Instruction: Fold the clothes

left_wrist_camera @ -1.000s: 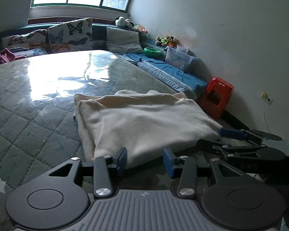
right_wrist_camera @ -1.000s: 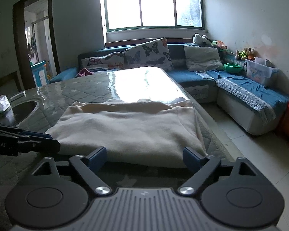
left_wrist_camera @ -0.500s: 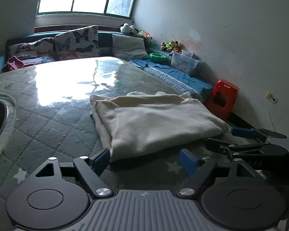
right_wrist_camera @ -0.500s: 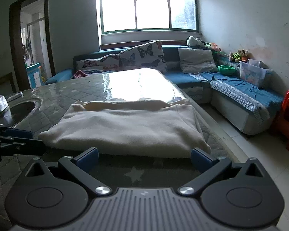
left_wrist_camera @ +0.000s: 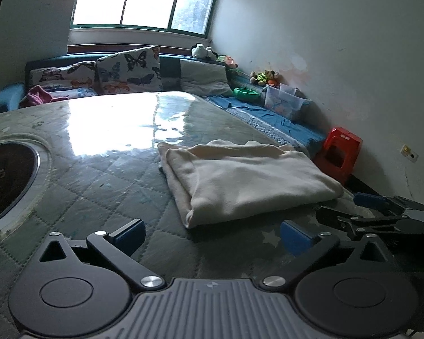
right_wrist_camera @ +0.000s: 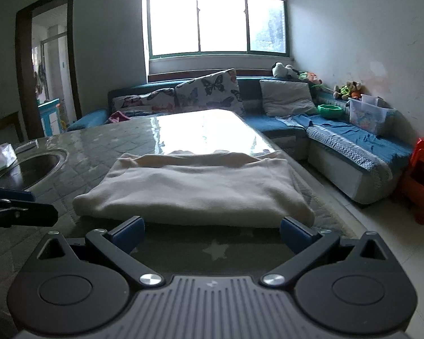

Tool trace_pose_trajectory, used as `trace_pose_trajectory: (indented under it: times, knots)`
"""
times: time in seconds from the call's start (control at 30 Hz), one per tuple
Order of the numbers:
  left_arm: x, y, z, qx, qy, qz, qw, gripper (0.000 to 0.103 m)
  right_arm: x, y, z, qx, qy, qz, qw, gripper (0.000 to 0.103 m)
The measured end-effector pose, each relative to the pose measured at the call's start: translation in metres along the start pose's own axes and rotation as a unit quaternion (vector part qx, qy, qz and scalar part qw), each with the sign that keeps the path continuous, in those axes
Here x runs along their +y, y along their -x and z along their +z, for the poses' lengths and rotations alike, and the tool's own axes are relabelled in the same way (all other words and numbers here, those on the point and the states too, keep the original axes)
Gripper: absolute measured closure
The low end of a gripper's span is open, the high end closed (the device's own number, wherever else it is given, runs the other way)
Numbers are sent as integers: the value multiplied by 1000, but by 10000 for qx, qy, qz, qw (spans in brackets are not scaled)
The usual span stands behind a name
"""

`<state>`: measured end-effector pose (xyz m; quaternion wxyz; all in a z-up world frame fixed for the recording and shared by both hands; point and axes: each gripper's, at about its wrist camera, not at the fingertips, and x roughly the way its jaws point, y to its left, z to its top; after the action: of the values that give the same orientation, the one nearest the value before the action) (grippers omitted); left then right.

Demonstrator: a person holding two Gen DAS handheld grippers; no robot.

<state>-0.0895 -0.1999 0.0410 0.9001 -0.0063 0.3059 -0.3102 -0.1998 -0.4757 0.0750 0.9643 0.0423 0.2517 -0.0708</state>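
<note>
A cream garment lies folded into a flat rectangle on the quilted green table, near its right edge. My left gripper hovers just short of the garment's near left corner; its jaws are opening and nothing sits between them. From the other side the same cream garment fills the middle of the right wrist view. My right gripper stands open and empty a little back from its near edge. Each gripper shows at the edge of the other's view.
A round dark recess is set in the table at the left. A tissue pack lies at the far left. A blue corner sofa with cushions and a clear bin runs behind and right. A red stool stands by the wall.
Both grippers have opened wider and drawn back from the garment's near edge. The left one had its pads close at the cloth's corner; it now stands apart from it.
</note>
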Motion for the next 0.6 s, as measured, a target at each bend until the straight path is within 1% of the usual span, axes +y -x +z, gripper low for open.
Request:
trace_pose_trajectory:
  times: [0.1, 0.3, 0.6]
  knots:
    - [1, 3, -3, -6, 31, 47, 10000, 0, 5, 3, -1, -46, 58, -6, 10000, 0]
    - [2, 11, -7, -50, 7, 183, 9998, 0, 10, 6, 0, -4, -3, 4, 10000, 0]
    - [2, 19, -13, -90, 17, 208, 9997, 0, 15, 10, -4, 90, -34, -149, 9998, 0]
